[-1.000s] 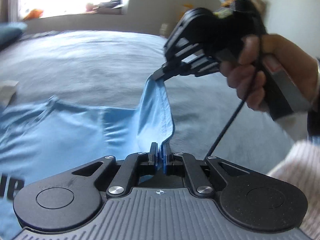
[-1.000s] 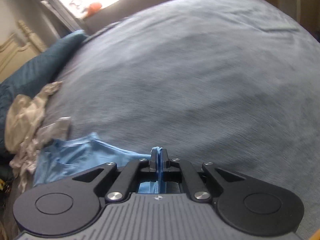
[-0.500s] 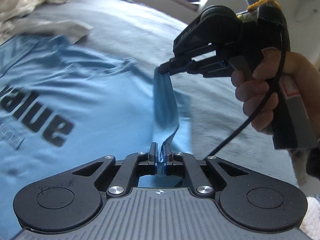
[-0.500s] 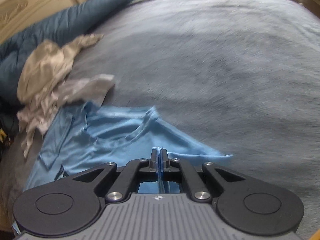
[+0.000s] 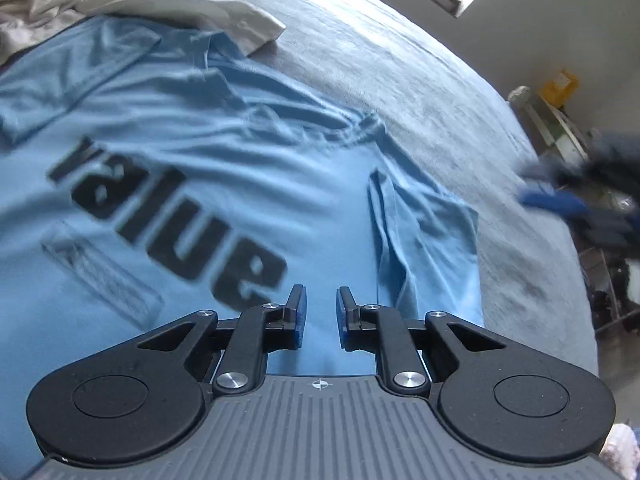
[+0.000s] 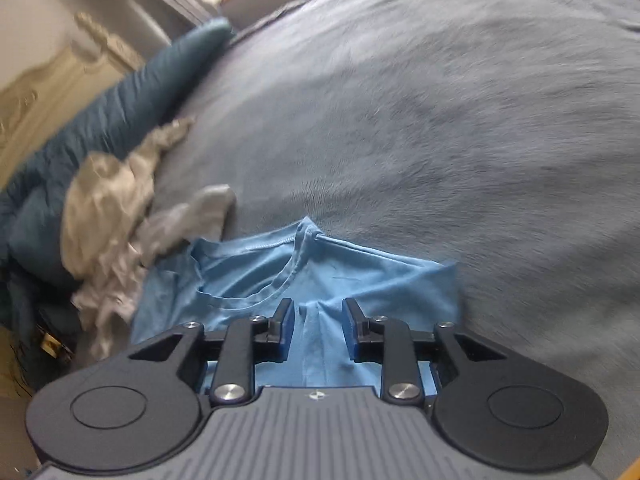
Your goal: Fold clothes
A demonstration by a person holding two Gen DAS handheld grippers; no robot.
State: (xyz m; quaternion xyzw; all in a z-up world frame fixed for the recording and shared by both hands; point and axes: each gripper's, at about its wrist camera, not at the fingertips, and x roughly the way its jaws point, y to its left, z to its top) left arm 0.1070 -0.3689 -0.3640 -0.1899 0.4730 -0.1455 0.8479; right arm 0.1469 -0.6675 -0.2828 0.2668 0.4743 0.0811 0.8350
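On grey bed (image 5: 400, 60), light-blue T-shirt (image 5: 200, 128).

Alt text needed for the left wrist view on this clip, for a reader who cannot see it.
A light blue T-shirt printed with black letters lies spread on a grey bedspread, and the left gripper hangs just above it, its jaws opening with no cloth pinched between them. Pale crumpled clothes lie at the shirt's far edge.

Light-blue T-shirt (image 5: 192, 152) spread flat on grey bedcover, black print up, sleeve creased
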